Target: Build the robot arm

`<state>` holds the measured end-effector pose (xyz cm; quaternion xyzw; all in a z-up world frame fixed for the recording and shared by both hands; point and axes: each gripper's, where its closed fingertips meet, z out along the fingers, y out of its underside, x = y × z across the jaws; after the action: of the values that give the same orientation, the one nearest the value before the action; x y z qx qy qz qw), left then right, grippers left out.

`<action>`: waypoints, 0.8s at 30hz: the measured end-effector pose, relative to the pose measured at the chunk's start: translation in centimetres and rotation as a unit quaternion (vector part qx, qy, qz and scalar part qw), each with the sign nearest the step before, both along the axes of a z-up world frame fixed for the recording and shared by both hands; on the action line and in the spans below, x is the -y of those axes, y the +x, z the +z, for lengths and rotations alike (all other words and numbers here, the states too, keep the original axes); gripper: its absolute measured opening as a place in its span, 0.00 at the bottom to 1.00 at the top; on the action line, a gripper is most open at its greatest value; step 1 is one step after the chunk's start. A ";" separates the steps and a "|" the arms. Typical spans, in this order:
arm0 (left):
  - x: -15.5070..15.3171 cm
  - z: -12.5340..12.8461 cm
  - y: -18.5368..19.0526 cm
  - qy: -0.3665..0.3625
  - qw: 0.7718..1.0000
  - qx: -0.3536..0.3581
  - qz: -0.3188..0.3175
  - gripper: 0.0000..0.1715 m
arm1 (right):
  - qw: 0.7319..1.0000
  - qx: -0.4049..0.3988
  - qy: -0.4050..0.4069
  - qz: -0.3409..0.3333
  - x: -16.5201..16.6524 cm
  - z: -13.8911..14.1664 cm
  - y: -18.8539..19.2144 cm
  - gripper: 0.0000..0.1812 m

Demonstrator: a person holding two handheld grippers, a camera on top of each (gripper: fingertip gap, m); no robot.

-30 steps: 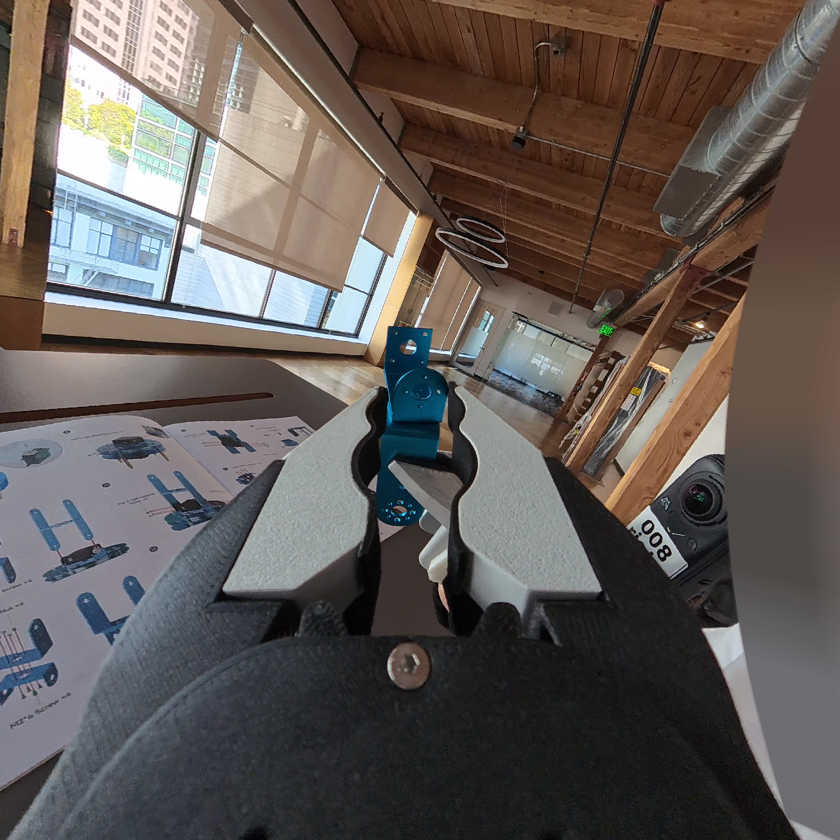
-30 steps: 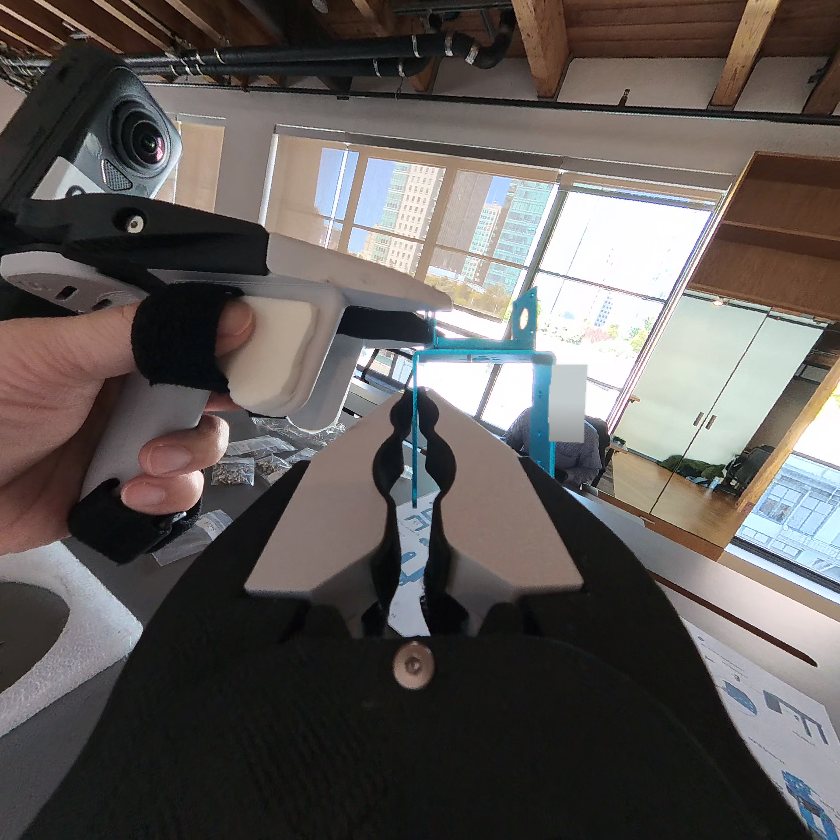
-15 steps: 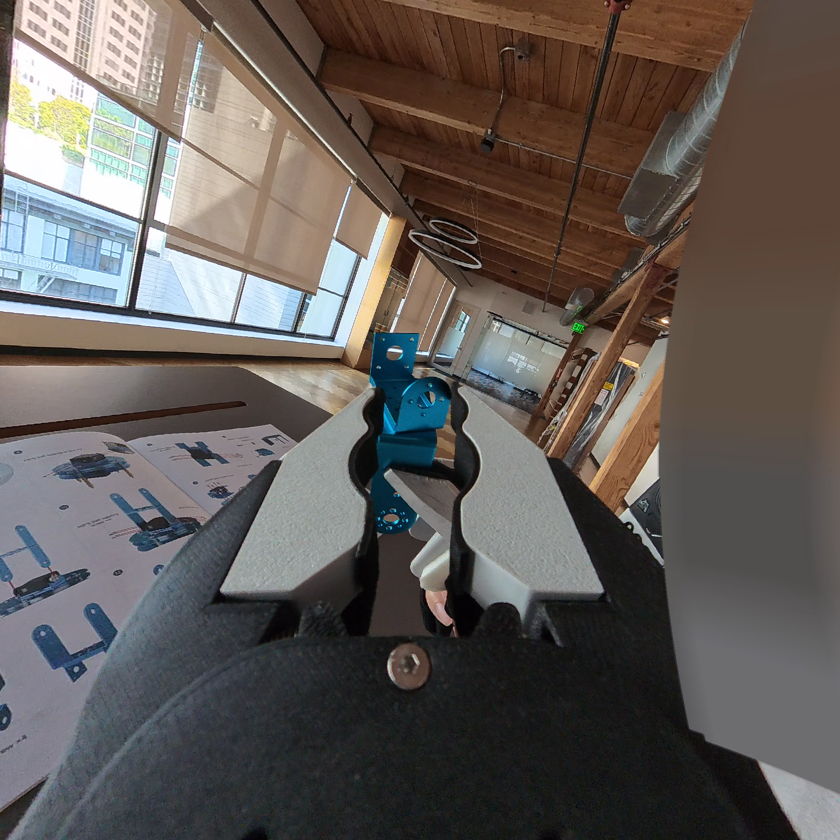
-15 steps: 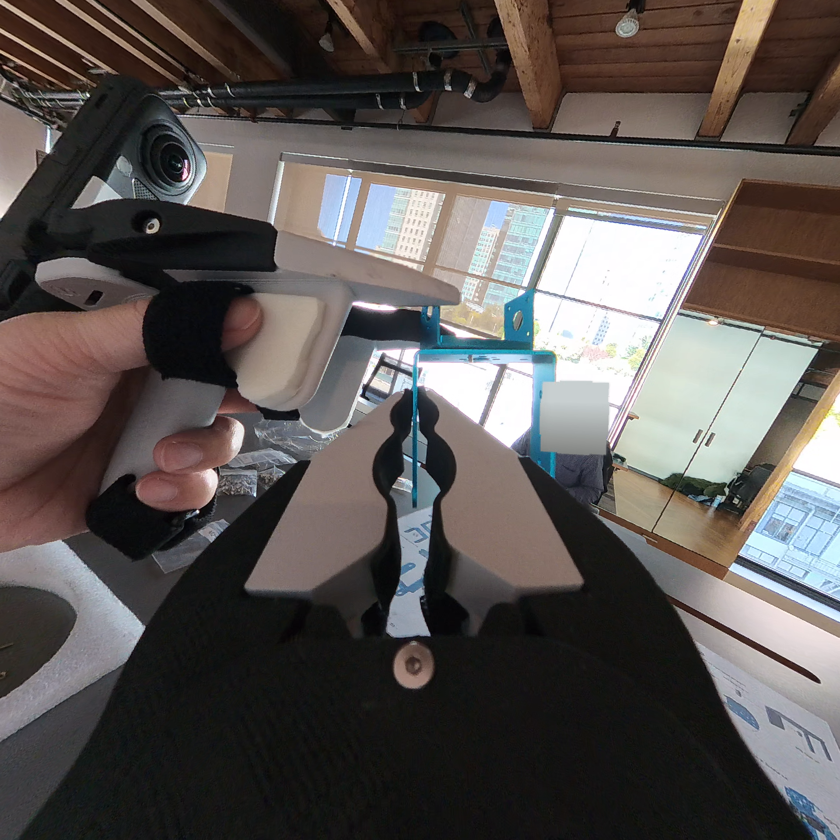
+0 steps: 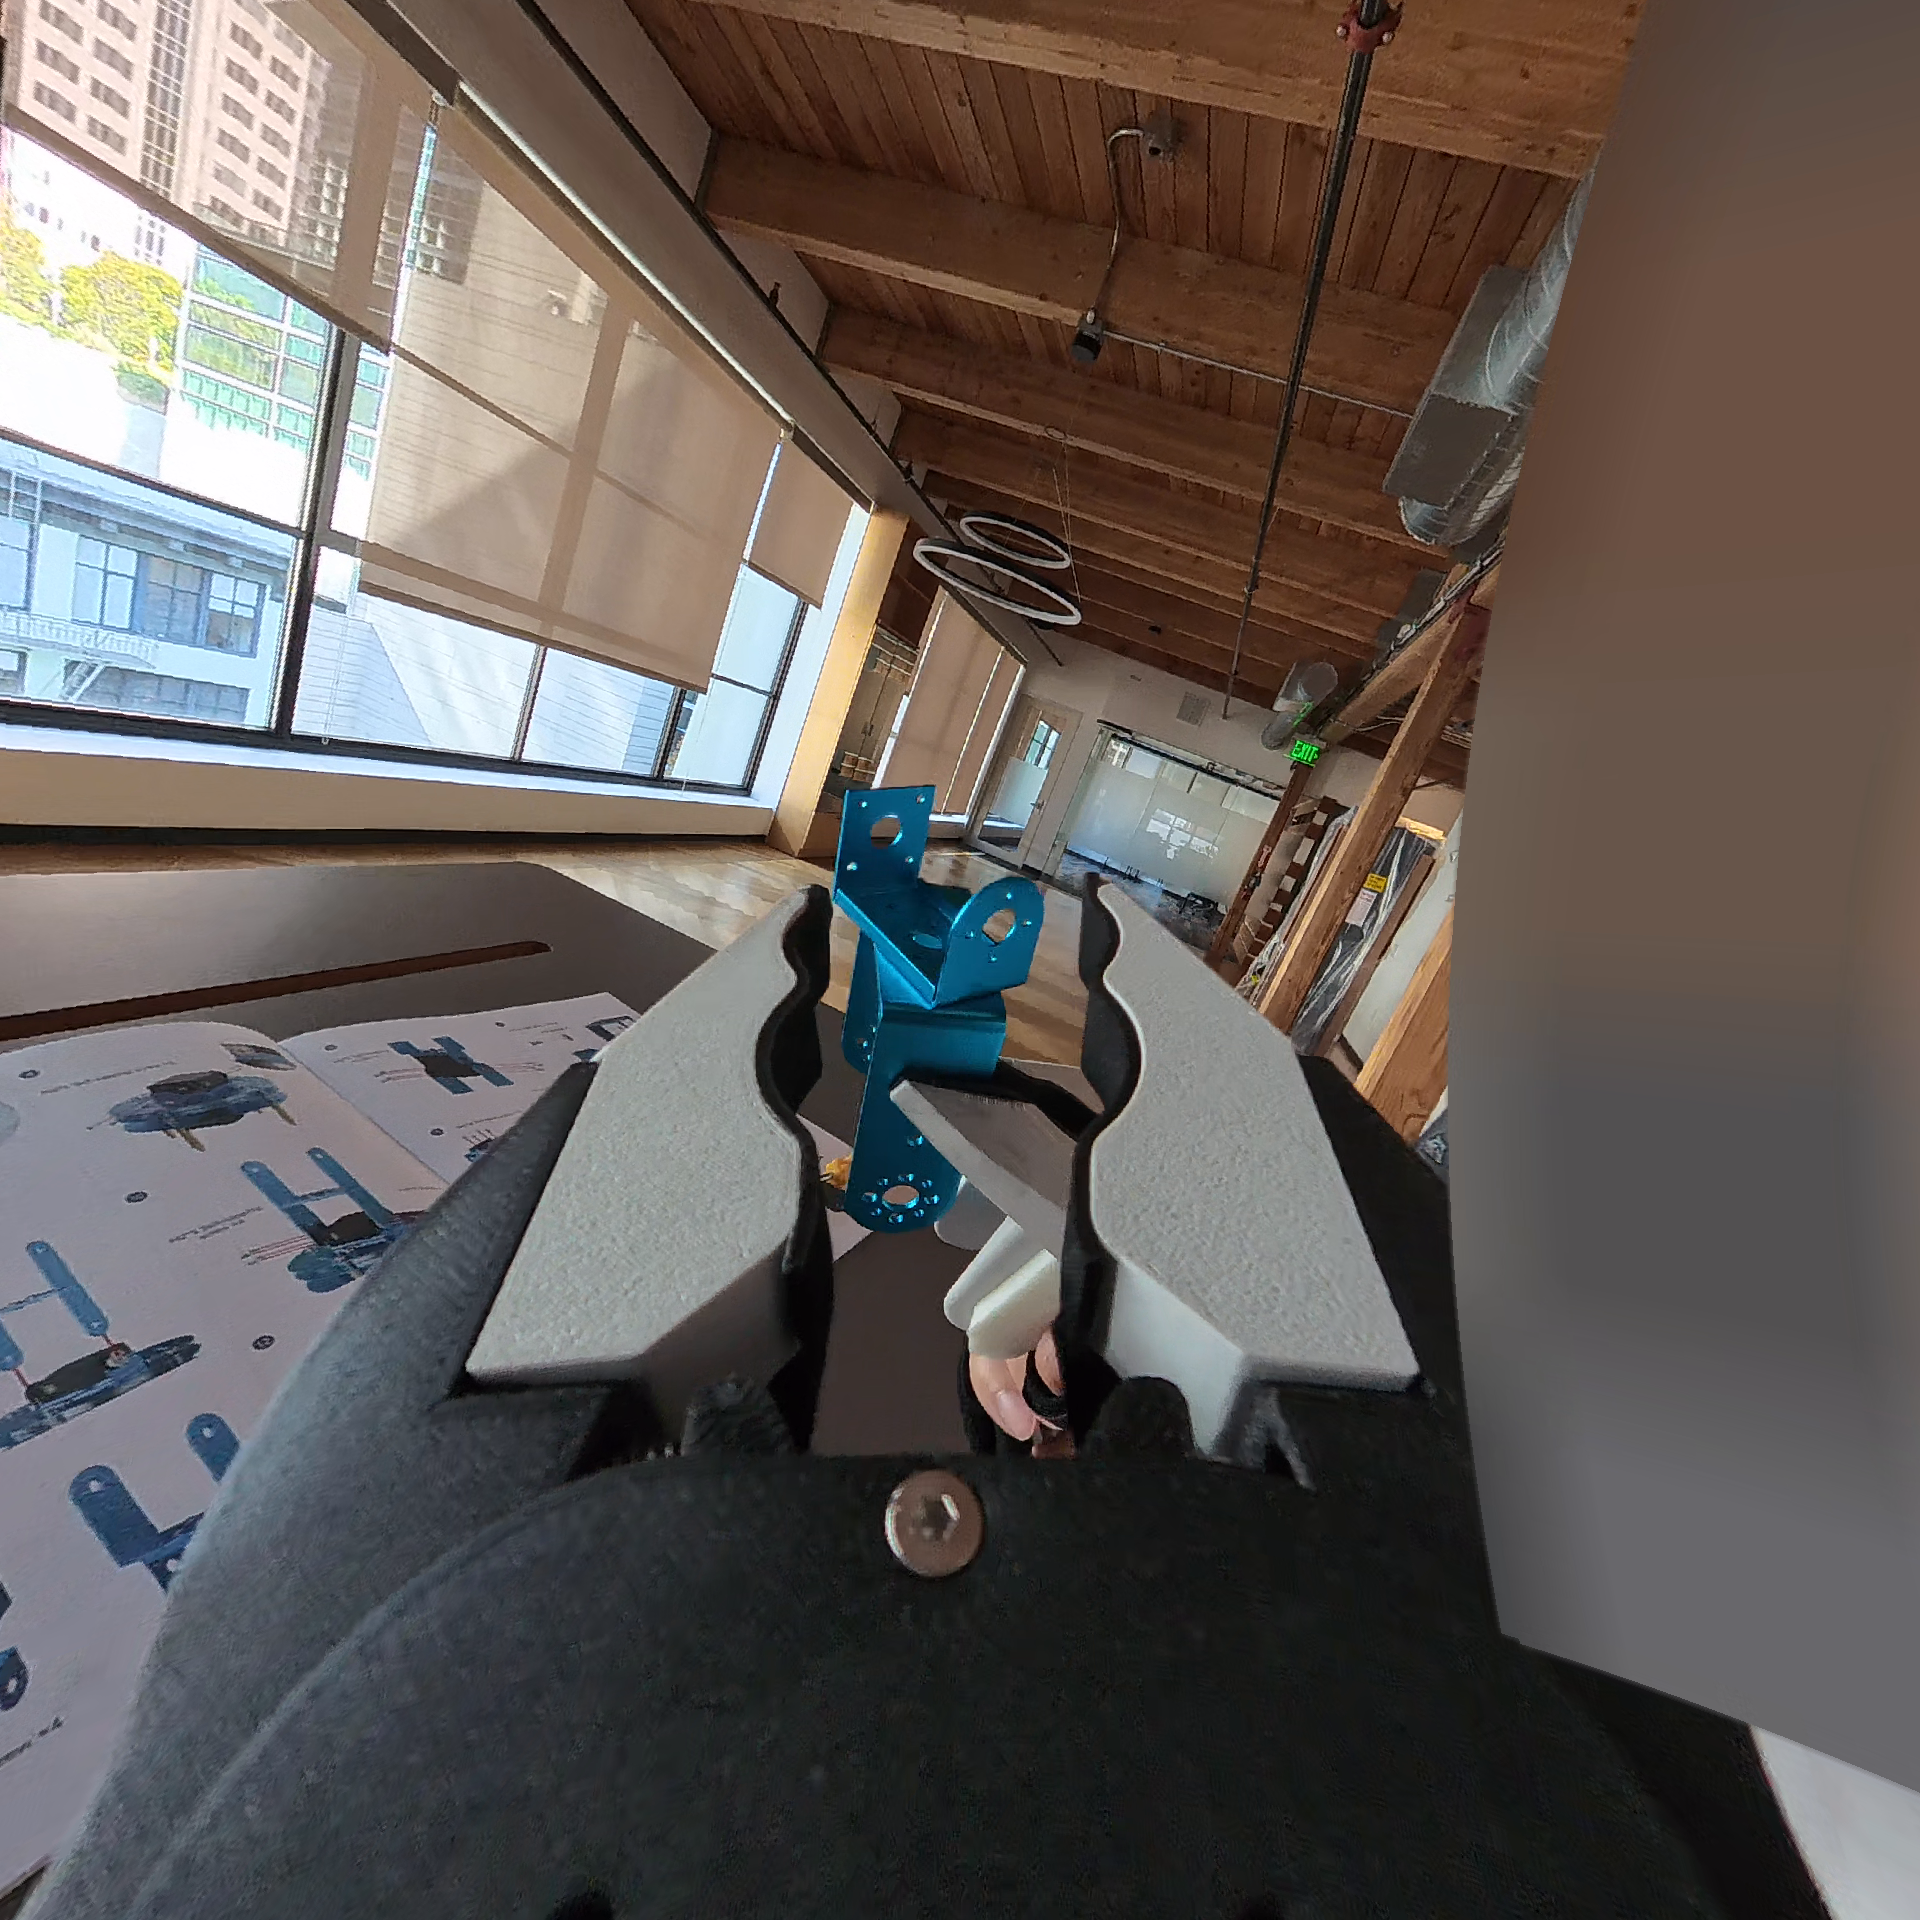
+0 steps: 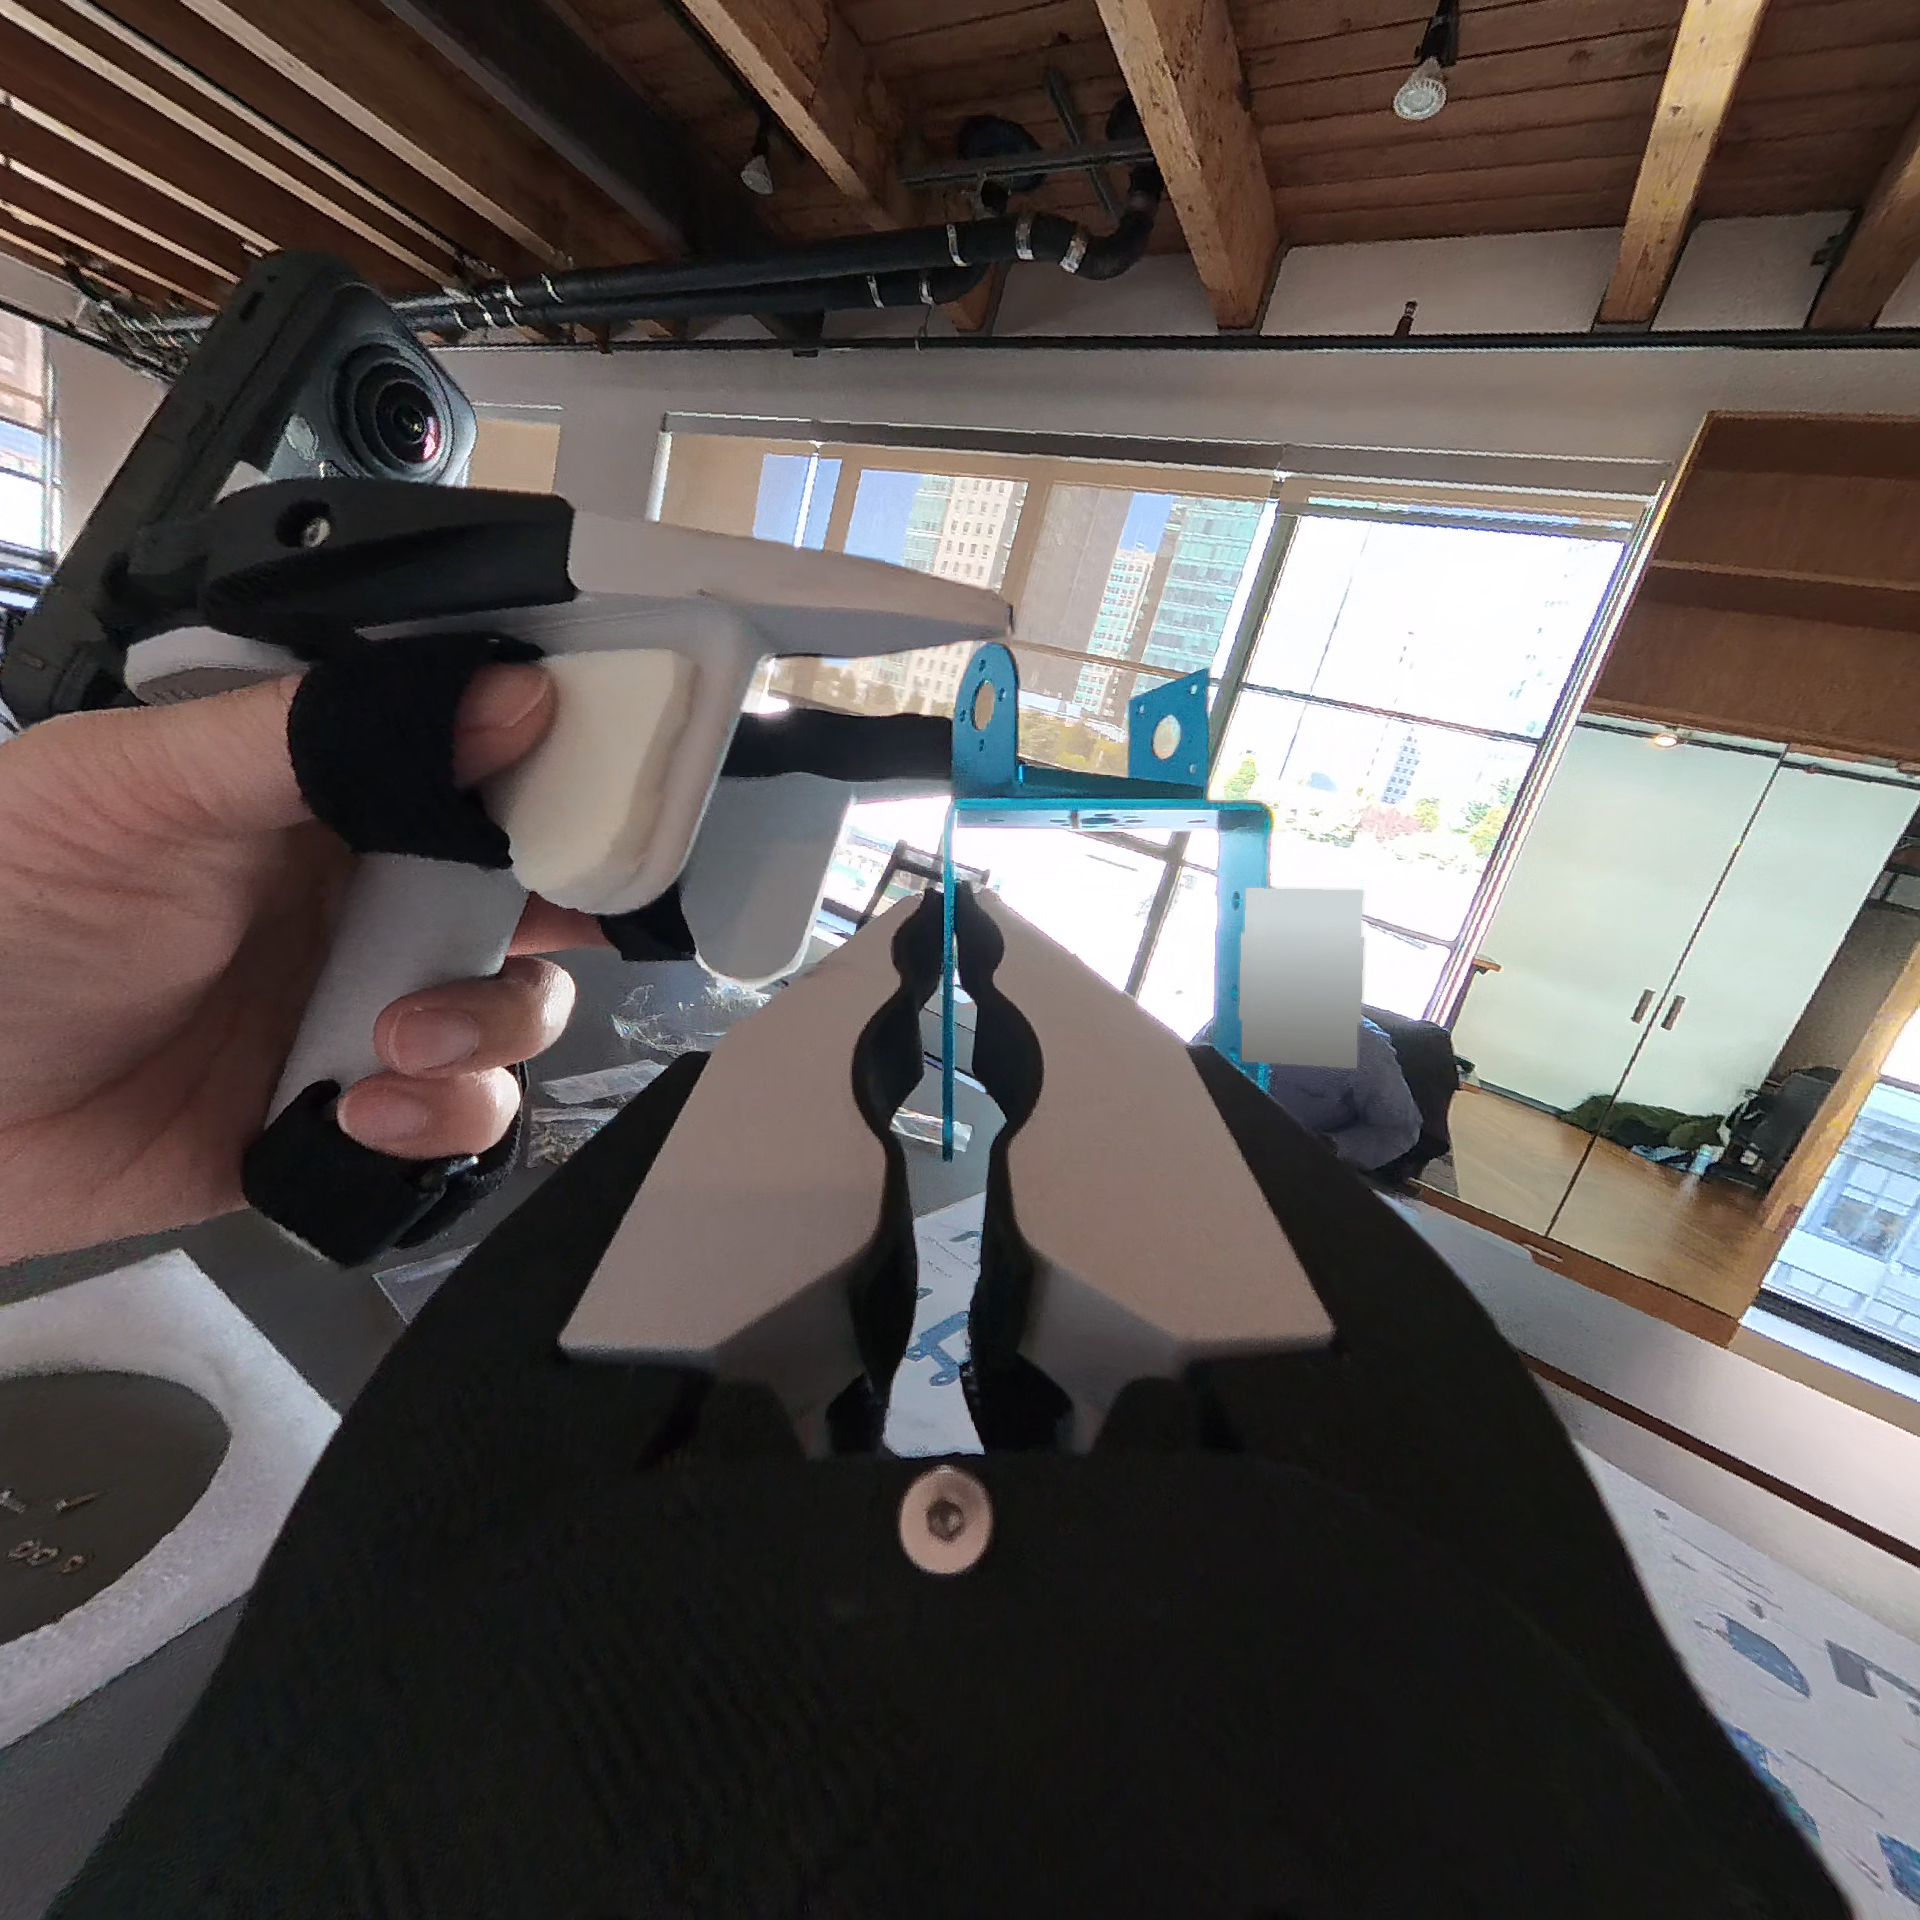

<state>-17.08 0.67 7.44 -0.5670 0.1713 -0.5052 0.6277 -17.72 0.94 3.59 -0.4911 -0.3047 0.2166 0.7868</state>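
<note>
On the far left, an open booklet [image 5: 187, 1174] of blue diagrams lies flat on the dark counter [image 5: 312, 925]. My left gripper [image 5: 945, 935] is raised above it, its jaws spread apart and holding nothing. Between and just beyond them sits a small blue bracket [image 5: 935, 925], perched on top of a larger U-shaped blue frame [image 6: 1101, 816]; whether my left gripper touches the bracket, I cannot tell.

From my right side, my left hand [image 6: 156, 914] shows wrapped around that gripper's white handle, a camera [image 6: 384, 416] mounted above it. My right gripper [image 6: 948, 904] is clamped on one thin leg of the frame, holding it up in the air before bright windows. Low on the left lies a white foam tray [image 6: 135, 1340]; small bags of hardware [image 6: 582, 1091] sit on the counter behind.
</note>
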 end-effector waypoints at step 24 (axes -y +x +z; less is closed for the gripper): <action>0.7 -0.5 -10.0 -0.079 0.994 -0.025 0.078 0.22 | 0.986 -0.094 -0.100 0.100 1.3 -0.8 2.3 0.00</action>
<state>-27.03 0.01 6.93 -0.6386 0.1015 -0.4526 0.6140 -15.39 -0.33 2.83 -0.5121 -0.2538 0.3682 0.7334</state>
